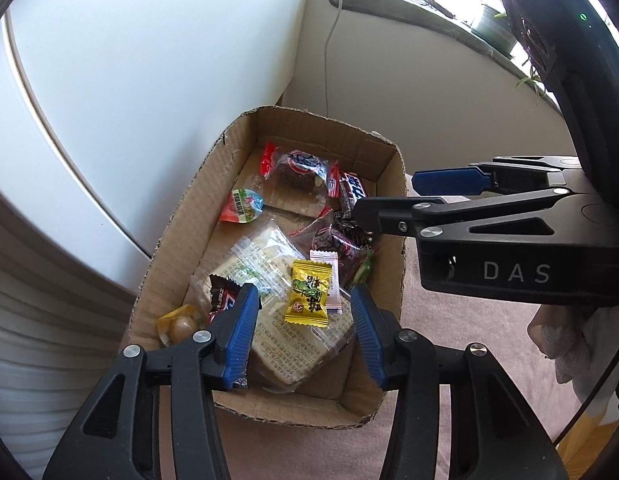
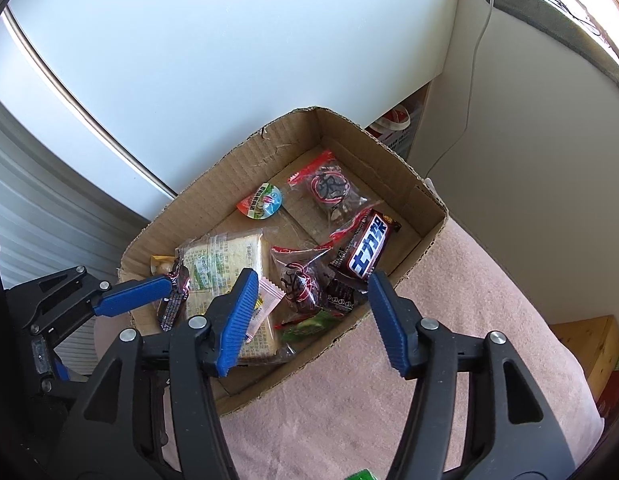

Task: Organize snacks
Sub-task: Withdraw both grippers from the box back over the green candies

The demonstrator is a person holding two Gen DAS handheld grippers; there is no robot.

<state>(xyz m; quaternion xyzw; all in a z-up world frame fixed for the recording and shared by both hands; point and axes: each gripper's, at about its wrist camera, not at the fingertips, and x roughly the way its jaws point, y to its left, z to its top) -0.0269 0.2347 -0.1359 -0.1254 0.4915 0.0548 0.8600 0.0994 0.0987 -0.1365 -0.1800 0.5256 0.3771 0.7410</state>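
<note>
Left gripper [image 1: 305, 332] and right gripper [image 2: 313, 320], both with jaws apart and holding nothing, above the near end of the cardboard box [image 1: 181, 224]; bread packet [image 1: 293, 344] near, chocolate bar [image 2: 367, 252] mid-box, jelly cup [image 2: 261, 204] toward the far end

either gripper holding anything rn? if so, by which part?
No. The left gripper and right gripper are both open and empty over the cardboard box. The dark snack bar wrapper only lies against the left gripper's finger.
</note>
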